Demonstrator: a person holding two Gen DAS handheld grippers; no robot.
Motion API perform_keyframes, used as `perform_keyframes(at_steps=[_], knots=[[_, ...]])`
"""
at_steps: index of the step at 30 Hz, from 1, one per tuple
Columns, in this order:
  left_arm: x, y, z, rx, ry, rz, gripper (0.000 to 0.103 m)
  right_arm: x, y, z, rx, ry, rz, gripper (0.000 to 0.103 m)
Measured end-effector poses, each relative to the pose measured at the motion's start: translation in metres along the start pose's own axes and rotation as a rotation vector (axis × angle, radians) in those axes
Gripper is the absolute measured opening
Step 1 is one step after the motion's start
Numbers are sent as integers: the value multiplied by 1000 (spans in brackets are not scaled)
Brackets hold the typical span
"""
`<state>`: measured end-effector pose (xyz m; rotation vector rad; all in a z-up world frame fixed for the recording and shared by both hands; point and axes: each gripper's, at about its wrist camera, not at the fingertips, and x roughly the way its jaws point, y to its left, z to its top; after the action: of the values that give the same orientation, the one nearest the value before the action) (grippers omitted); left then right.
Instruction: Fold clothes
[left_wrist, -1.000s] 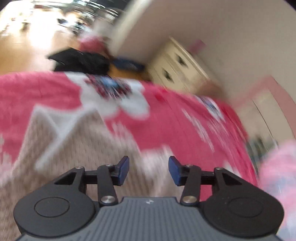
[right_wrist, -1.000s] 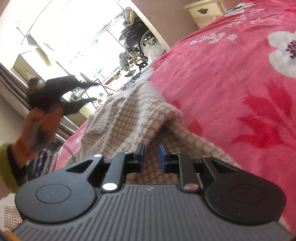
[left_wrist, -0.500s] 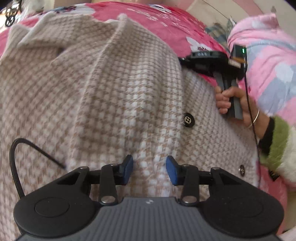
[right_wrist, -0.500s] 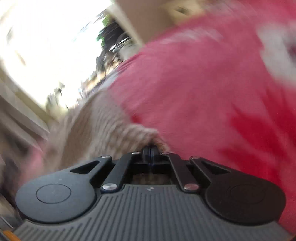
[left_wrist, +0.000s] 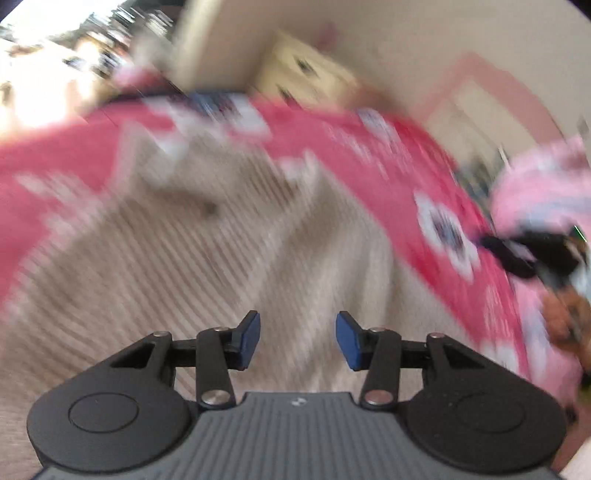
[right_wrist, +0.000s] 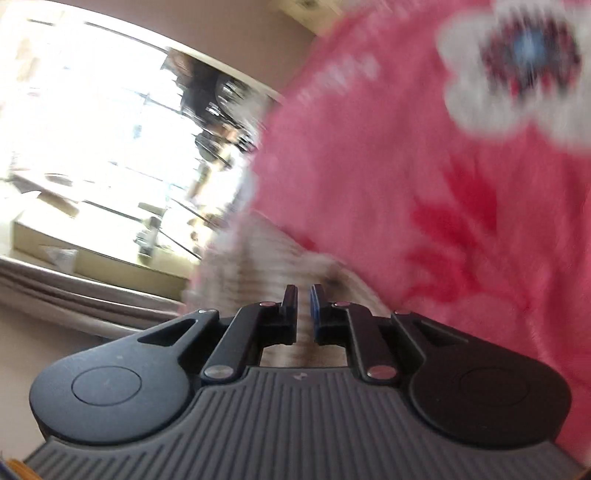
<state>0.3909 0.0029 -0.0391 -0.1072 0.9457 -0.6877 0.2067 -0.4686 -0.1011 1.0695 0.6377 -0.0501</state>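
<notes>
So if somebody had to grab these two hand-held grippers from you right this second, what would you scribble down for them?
Left hand-held gripper: jaws apart, holding nothing, above the beige houndstooth jacket.
Right hand-held gripper: nearly shut, the jacket's edge between its pads; the picture is too blurred to be sure of the grip.
Jacket lies spread on the pink floral blanket.
Done: no finished fold shows.
Left: fold the jacket, probably starting from the right gripper's edge.
</notes>
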Motion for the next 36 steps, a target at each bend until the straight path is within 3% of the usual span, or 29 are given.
perform_keyframes(at_steps=[3,7,11,15,18,21,24,26,28,30,31,33,36], knots=[[-59,-6,33,-65,-160,117,47,-43,43,26,-116,-72,30,11],[-183,-39,80,-122,-386,305,48,-75,110,76,-241,-203,124,12],[-304,-89,122,-93,-514,440,52,-109,187,130,-294,-300,260,15],[-396,-127,138,-84,-636,469,59,-160,286,147,-442,-346,332,23],[-417,-132,117,-118,-630,437,60,-196,348,135,-562,-382,376,31],[-386,-114,76,-174,-584,387,60,-212,382,110,-617,-388,423,38],[-305,-83,28,-214,-500,334,61,-192,382,73,-592,-335,468,46],[-231,-58,1,-222,-376,286,61,-157,364,44,-577,-281,429,48],[-150,-32,-26,-253,-220,238,61,-109,332,12,-565,-221,286,48],[-77,0,-64,-362,-14,219,48,-59,289,-14,-494,-145,128,48],[-42,15,-82,-416,82,205,47,-35,265,-23,-437,-125,54,48],[1,33,-114,-497,173,167,48,11,216,-39,-324,-78,-85,48],[40,43,-136,-513,277,155,49,74,141,-64,-146,5,-239,48]])
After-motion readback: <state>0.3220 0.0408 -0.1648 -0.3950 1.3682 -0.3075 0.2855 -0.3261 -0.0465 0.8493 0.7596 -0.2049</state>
